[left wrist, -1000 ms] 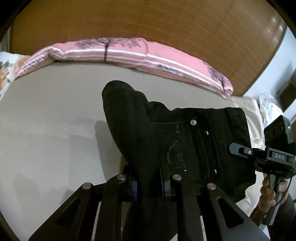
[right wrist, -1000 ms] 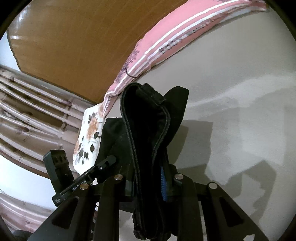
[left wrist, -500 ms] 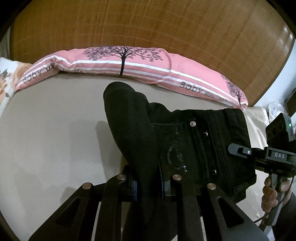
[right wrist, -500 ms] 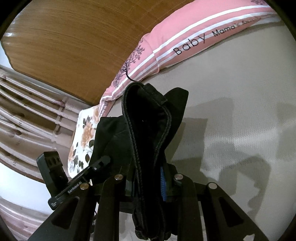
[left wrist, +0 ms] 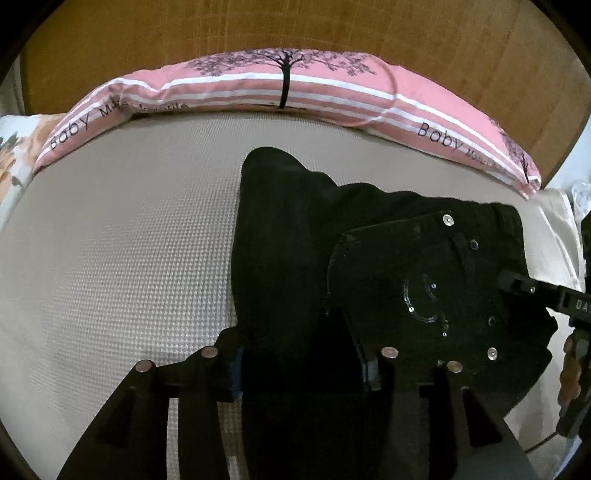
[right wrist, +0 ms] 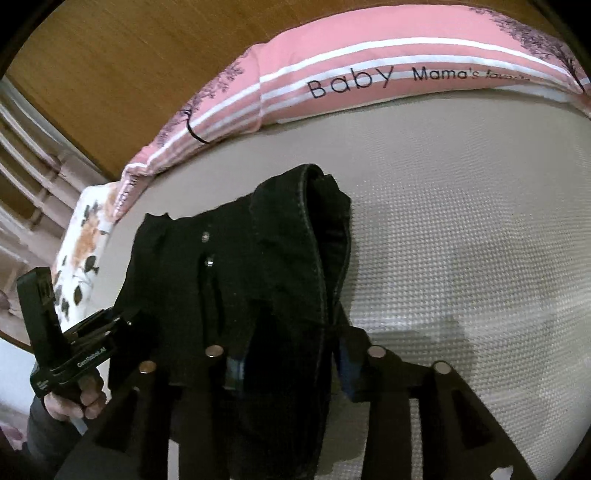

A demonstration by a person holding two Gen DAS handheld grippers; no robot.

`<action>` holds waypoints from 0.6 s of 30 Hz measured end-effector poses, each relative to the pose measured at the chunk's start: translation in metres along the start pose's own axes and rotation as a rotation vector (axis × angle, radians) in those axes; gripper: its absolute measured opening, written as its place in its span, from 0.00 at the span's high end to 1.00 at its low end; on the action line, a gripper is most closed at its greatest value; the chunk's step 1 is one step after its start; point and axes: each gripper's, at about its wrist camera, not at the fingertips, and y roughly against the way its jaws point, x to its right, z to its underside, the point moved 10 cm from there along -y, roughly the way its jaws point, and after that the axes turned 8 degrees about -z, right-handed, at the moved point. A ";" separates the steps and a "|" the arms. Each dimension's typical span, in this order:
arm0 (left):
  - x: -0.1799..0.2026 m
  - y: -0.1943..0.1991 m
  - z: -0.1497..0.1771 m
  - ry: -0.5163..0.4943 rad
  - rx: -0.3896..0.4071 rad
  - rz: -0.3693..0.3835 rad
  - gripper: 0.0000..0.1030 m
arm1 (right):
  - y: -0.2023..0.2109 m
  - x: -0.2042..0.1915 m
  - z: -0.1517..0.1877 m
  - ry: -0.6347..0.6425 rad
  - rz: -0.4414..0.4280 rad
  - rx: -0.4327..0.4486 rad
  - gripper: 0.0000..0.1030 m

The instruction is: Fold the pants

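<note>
Black denim pants (left wrist: 369,258) carried over the bed (left wrist: 129,240), bunched between two handheld tools.

Left gripper (left wrist: 301,363) and right gripper (right wrist: 290,356) each clamp a thick wad of cloth. The denim looks heavy, limp and grippy; waistband and hem edges seem the surest holds for a flat fold.

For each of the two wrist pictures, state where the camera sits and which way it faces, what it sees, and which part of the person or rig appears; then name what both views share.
Left wrist: on the left gripper, looking along its fingers across the bed toward the headboard; the right gripper shows at right.
Right wrist: on the right gripper, facing the same bed; the left gripper and the hand holding it show at lower left.
Shared: the black pants and the pink pillow.
</note>
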 end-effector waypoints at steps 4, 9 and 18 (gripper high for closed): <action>0.001 0.000 0.000 -0.032 0.027 -0.037 0.52 | -0.001 0.006 0.001 0.025 0.041 0.014 0.57; 0.002 0.006 0.003 -0.048 0.033 -0.095 0.49 | 0.003 0.005 0.002 0.034 0.078 0.004 0.54; 0.002 0.040 0.040 -0.066 0.035 -0.171 0.45 | 0.031 -0.007 0.033 0.075 0.149 0.019 0.44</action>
